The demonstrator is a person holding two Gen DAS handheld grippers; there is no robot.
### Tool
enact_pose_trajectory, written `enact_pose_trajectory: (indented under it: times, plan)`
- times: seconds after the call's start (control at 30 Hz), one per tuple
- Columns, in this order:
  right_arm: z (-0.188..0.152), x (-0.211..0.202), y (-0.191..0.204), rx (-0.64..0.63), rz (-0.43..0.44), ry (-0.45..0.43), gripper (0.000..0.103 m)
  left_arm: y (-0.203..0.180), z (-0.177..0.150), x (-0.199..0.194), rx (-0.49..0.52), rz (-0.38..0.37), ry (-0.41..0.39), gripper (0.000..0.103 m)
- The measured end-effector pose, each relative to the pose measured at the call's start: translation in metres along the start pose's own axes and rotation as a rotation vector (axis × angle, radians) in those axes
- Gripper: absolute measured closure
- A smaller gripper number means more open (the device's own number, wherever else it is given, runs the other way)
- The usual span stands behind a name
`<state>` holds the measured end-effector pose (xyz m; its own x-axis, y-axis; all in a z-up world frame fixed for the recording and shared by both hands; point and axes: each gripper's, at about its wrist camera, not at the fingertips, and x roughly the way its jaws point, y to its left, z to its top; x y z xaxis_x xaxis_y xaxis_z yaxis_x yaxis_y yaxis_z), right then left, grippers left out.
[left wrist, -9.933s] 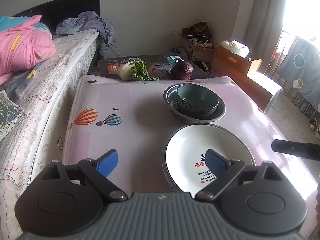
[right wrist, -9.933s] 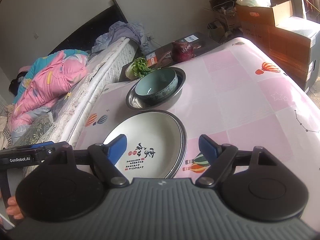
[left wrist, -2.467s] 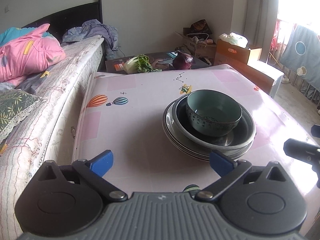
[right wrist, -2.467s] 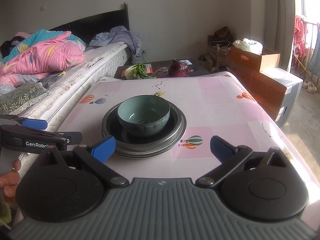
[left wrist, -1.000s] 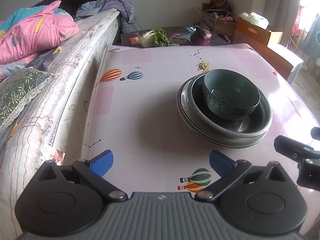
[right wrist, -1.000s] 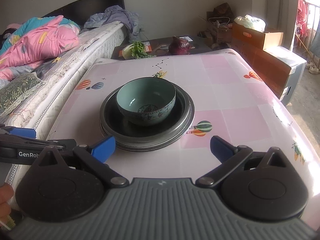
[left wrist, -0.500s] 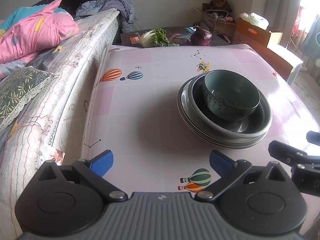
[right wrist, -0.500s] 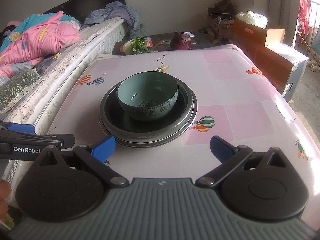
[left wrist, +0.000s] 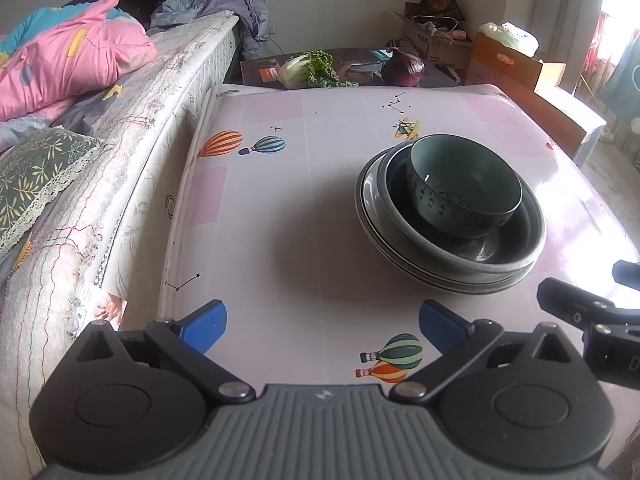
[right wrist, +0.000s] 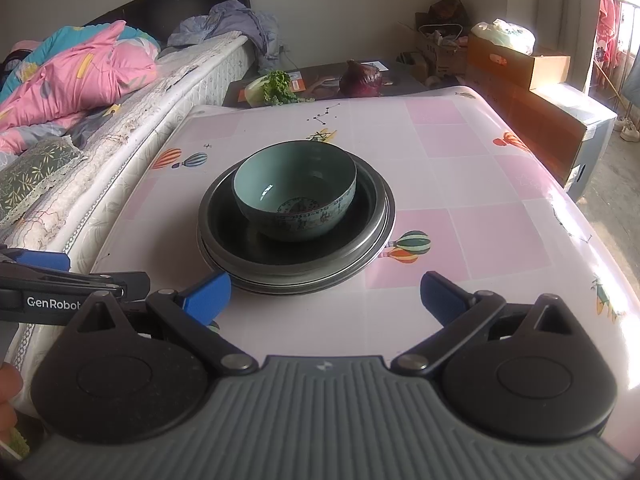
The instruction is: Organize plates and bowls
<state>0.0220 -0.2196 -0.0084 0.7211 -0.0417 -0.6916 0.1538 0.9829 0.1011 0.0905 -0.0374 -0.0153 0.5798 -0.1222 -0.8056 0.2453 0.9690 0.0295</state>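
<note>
A teal ceramic bowl (left wrist: 464, 188) (right wrist: 296, 192) sits inside a shallow metal bowl (left wrist: 508, 252) (right wrist: 240, 240), which rests on stacked plates (left wrist: 368, 216) (right wrist: 384, 216) on the pink table (left wrist: 304, 208) (right wrist: 472, 184). My left gripper (left wrist: 322, 326) hovers open near the table's front edge, left of the stack, holding nothing. My right gripper (right wrist: 325, 296) is open and empty, just in front of the stack. The other gripper shows at each view's side edge.
A bed (left wrist: 100, 128) with a pink quilt (right wrist: 76, 76) runs along the table's left side. Beyond the far edge a low stand holds a leafy cabbage (left wrist: 308, 70) and a red cabbage (right wrist: 362, 80). Cardboard boxes (right wrist: 520, 80) stand at the right.
Ten seconds ago the white plate lay apart in front of the bowls; now the bowls sit stacked on the plates. Over the last second both grippers shifted only slightly and stayed open.
</note>
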Motion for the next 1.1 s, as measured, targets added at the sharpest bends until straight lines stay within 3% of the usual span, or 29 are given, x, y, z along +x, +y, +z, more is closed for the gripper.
enact_pose_trajectory:
  times: [1.1]
  plan:
    - [0.0005,0.0037,-0.0015,0.005,-0.001,0.008,0.001,0.0019,0.0004,0.0047,-0.005,-0.002,0.009,0.0]
